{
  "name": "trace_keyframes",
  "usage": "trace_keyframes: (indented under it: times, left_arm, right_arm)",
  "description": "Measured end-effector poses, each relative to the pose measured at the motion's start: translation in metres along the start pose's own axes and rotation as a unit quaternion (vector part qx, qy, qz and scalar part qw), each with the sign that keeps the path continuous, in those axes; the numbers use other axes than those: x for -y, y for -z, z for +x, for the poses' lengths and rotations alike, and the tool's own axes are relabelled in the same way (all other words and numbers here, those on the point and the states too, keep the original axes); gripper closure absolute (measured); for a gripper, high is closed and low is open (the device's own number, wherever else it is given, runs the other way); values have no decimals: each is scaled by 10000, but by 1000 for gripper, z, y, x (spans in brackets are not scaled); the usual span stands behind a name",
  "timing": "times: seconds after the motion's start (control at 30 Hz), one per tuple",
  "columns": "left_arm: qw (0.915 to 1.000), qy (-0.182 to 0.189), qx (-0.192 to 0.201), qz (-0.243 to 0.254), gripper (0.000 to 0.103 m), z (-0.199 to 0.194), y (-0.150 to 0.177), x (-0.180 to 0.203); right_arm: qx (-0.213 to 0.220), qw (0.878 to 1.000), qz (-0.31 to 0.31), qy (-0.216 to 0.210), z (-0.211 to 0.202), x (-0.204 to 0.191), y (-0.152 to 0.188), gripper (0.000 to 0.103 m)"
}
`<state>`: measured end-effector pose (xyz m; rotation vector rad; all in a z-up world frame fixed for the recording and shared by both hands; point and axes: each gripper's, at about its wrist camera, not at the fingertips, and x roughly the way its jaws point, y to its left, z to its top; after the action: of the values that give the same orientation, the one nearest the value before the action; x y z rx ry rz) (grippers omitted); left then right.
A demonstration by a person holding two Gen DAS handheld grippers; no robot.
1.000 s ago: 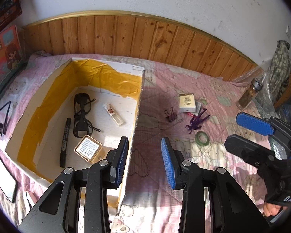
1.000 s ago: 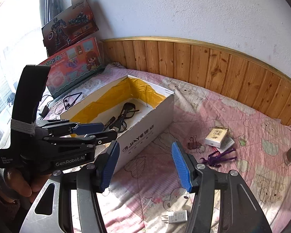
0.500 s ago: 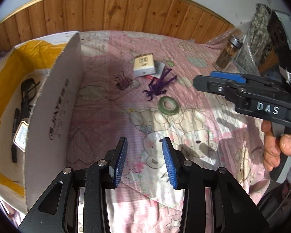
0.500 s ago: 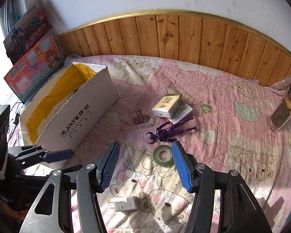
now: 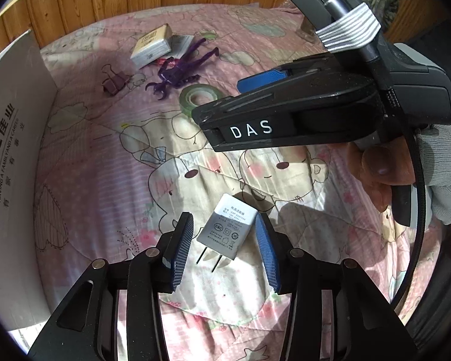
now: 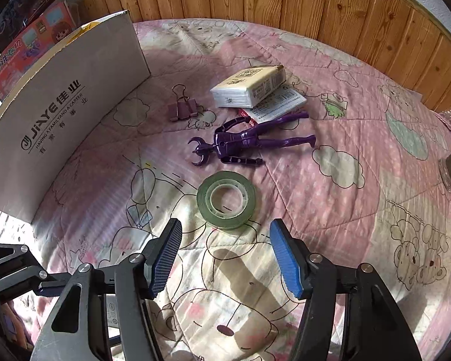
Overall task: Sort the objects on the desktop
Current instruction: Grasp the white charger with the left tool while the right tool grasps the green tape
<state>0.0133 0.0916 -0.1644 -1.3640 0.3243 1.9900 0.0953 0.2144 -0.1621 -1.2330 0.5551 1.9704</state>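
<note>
- Left wrist view: left gripper (image 5: 225, 240) is pointing steeply down at the quilt (image 5: 105, 180). Jaws have just been opening and are standing wide, w/ the charger plug (image 5: 228, 230) lying flat btwn them; pads are not pressing on it yet.
- Charger plug: judged light, stiff, smooth plastic shell, so somewhat slippery. Best hold is across the two flat sides of the body; avoid the metal prongs at the near end, which are thin and could bend.
- Right gripper (image 5: 255, 96) is crossing the upper right of this view, a hand (image 5: 375, 177) gripping its handle, tips hanging over the tape roll (image 5: 200, 97).
- Cardboard box (image 5: 12, 156) is standing at left, just beside the work area. Only its outer wall is showing; contents cannot be told from here.
- Right wrist view: right gripper (image 6: 225, 258) jaws have just been opening too and are standing wide, nothing btwn them. The tape roll (image 6: 225, 200) is lying flat just ahead of the tips.
- Tape roll: judged light, rigid ring, slick edge. Take it across the outer rim, or w/ one finger inside the hole.
- Beyond it: purple toy figure (image 6: 249, 141) w/ thin limbs, judged fragile, so hold at the torso; binder clip (image 6: 182, 108); small white packet (image 6: 249, 85) resting on a flat card.
- Cardboard box (image 6: 63, 99) at left: inside is hidden here as well.
</note>
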Motion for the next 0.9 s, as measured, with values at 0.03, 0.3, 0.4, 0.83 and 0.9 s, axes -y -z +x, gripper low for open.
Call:
trace_keyframes:
  times: [0.03, 0.3, 0.4, 0.83, 0.9]
  left_arm:
    - [10000, -28, -40, -1, 57, 4, 1, 1]
    - [9997, -201, 34, 96, 55, 18, 4, 7]
    - [9997, -168, 142, 80, 64, 18, 2, 7]
    - [9980, -73, 539, -333, 72, -15, -15, -7]
    - [9972, -54, 613, -425, 72, -23, -17, -10]
  right_arm:
    - [4, 10000, 1, -19, 3, 1, -1, 41]
    - [39, 9996, -268, 65, 22, -5, -8, 41]
    - [73, 9996, -259, 60, 24, 0, -6, 49]
    - [165, 9991, 245, -314, -2, 14, -16, 55]
    - [220, 9990, 246, -306, -9, 13, -16, 55]
